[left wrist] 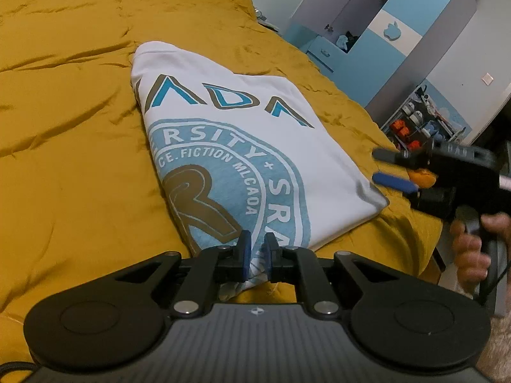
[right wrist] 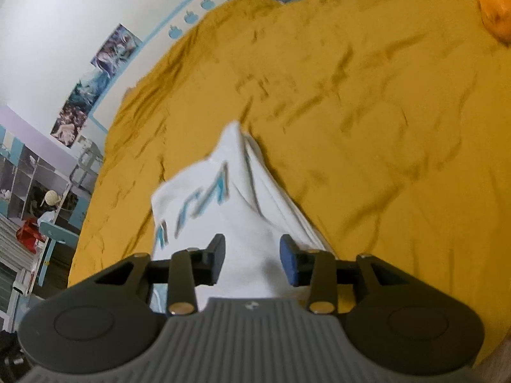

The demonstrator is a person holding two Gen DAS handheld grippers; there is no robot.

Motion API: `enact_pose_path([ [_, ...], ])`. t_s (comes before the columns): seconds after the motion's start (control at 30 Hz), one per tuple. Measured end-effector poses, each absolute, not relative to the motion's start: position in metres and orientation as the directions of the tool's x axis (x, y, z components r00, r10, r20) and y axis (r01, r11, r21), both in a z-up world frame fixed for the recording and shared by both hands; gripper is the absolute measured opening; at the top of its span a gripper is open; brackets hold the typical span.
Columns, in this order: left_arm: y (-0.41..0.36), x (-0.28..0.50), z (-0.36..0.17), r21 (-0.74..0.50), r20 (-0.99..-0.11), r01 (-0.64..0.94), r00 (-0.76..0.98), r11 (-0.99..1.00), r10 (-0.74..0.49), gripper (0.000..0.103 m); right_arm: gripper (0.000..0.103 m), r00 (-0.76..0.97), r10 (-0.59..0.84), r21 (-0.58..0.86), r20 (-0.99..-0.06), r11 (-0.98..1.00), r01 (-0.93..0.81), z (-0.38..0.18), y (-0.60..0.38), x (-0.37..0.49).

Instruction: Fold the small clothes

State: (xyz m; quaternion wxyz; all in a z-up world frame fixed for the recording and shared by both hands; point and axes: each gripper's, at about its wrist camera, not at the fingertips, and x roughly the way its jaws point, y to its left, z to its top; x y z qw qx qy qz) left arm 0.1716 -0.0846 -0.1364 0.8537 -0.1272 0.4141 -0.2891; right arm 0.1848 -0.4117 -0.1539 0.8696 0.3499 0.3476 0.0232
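White shirt (left wrist: 223, 146) lies on the yellow bedspread (left wrist: 64, 127), already folded into a narrow stack, print upward. My left tongs (left wrist: 255, 249) are clenched on the near hem, a tuck of cloth pinched between the blue pads. My right tongs (right wrist: 252, 255) are released, jaws spread to either side of the shirt's edge and gripping nothing; the left view shows them beside the shirt's right corner. Sides appear folded in. What seems left is a final fold lengthwise and smoothing, though layers beneath are hidden.
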Motion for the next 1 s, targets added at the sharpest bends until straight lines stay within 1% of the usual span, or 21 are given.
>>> enact_pose_path([
  [0.2, -0.085, 0.17, -0.128, -0.449, -0.634, 0.394, 0.492, 0.802, -0.596, 0.014, 0.041, 0.755, 0.314, 0.609, -0.575, 0.781, 0.139, -0.141, -0.398, 0.2],
  [0.3, -0.084, 0.166, -0.113, -0.456, -0.606, 0.404, 0.512, 0.793, -0.609, 0.015, 0.042, 0.748, 0.336, 0.606, -0.572, 0.788, 0.111, -0.137, -0.39, 0.214],
  [0.33, -0.083, 0.165, -0.104, -0.457, -0.579, 0.418, 0.53, 0.785, -0.62, 0.018, 0.042, 0.751, 0.335, 0.597, -0.569, 0.797, 0.096, -0.135, -0.388, 0.22],
  [0.37, -0.082, 0.165, -0.097, -0.455, -0.559, 0.428, 0.545, 0.781, -0.625, 0.027, 0.045, 0.756, 0.33, 0.583, -0.565, 0.808, 0.083, -0.133, -0.387, 0.226],
  [0.4, -0.083, 0.167, -0.09, -0.454, -0.542, 0.437, 0.556, 0.777, -0.63, 0.039, 0.047, 0.764, 0.322, 0.566, -0.559, 0.822, 0.068, -0.131, -0.387, 0.233],
  [0.43, -0.084, 0.171, -0.087, -0.451, -0.535, 0.443, 0.561, 0.775, -0.631, 0.043, 0.055, 0.775, 0.313, 0.544, -0.549, 0.838, 0.047, -0.13, -0.386, 0.241],
  [0.47, -0.086, 0.176, -0.086, -0.442, -0.537, 0.445, 0.564, 0.779, -0.628, 0.046, 0.065, 0.789, 0.303, 0.525, -0.534, 0.851, 0.029, -0.13, -0.384, 0.248],
  [0.5, -0.09, 0.181, -0.088, -0.432, -0.551, 0.443, 0.56, 0.786, -0.619, 0.046, 0.068, 0.802, 0.299, 0.512, -0.518, 0.859, 0.011, -0.131, -0.383, 0.255],
  [0.6, -0.098, 0.198, -0.109, -0.445, -0.609, 0.408, 0.514, 0.797, -0.604, 0.046, 0.069, 0.797, 0.326, 0.515, -0.508, 0.857, -0.023, -0.139, -0.386, 0.28],
  [0.67, -0.101, 0.199, -0.12, -0.439, -0.622, 0.406, 0.506, 0.801, -0.597, 0.046, 0.069, 0.78, 0.367, 0.532, -0.508, 0.845, -0.051, -0.145, -0.388, 0.301],
  [0.73, -0.102, 0.196, -0.128, -0.432, -0.62, 0.41, 0.513, 0.804, -0.594, 0.046, 0.069, 0.761, 0.38, 0.524, -0.526, 0.85, -0.062, -0.15, -0.387, 0.32],
  [0.8, -0.099, 0.192, -0.134, -0.454, -0.604, 0.391, 0.526, 0.801, -0.599, 0.046, 0.069, 0.743, 0.382, 0.491, -0.549, 0.867, -0.084, -0.154, -0.384, 0.336],
  [0.87, -0.099, 0.188, -0.14, -0.456, -0.596, 0.387, 0.536, 0.801, -0.598, 0.046, 0.069, 0.712, 0.386, 0.457, -0.586, 0.884, -0.103, -0.162, -0.381, 0.354],
  [0.93, -0.101, 0.183, -0.144, -0.449, -0.591, 0.387, 0.547, 0.806, -0.592, 0.046, 0.069, 0.676, 0.363, 0.421, -0.642, 0.903, -0.085, -0.174, -0.379, 0.369],
  [1.0, -0.101, 0.181, -0.142, -0.444, -0.59, 0.384, 0.554, 0.809, -0.587, 0.046, 0.07, 0.649, 0.284, 0.36, -0.706, 0.933, -0.018, -0.187, -0.379, 0.379],
])
